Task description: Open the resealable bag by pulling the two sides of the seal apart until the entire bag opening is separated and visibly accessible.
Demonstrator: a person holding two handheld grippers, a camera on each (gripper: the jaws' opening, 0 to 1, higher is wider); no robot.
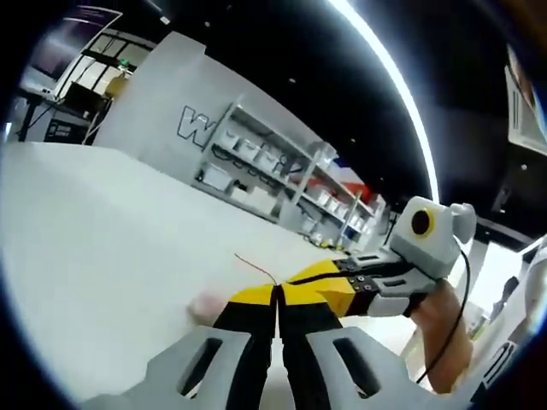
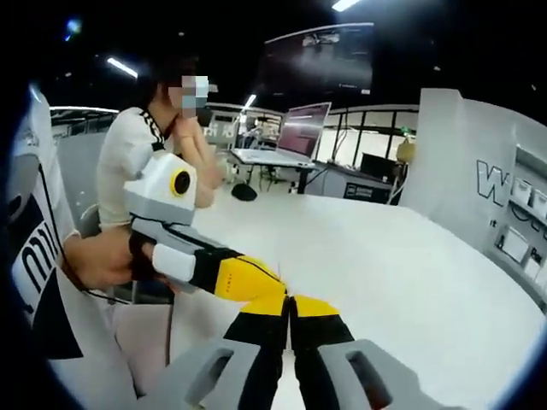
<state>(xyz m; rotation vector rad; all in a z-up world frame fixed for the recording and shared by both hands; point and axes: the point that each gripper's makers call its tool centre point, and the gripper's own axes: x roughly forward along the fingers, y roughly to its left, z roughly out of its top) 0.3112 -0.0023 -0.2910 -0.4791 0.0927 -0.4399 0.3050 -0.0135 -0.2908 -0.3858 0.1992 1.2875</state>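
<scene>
The resealable bag is clear film and hard to make out. Its thin red seal line [image 1: 255,266] runs up from where the two pairs of yellow and black tips meet. In the left gripper view my left gripper [image 1: 278,301] rises from the bottom with its jaws pressed together at that line. My right gripper [image 1: 295,282] comes in from the right, held by a hand, and its tips touch the same spot. In the right gripper view my right gripper [image 2: 291,301] is shut, and my left gripper [image 2: 272,280] reaches in from the left, tip to tip with it.
A wide white table [image 1: 102,239] spreads below both grippers. Shelving with bins [image 1: 282,171] stands behind a white partition. A seated person [image 2: 162,145] is at the table's far side, near a laptop [image 2: 282,141] and a large screen.
</scene>
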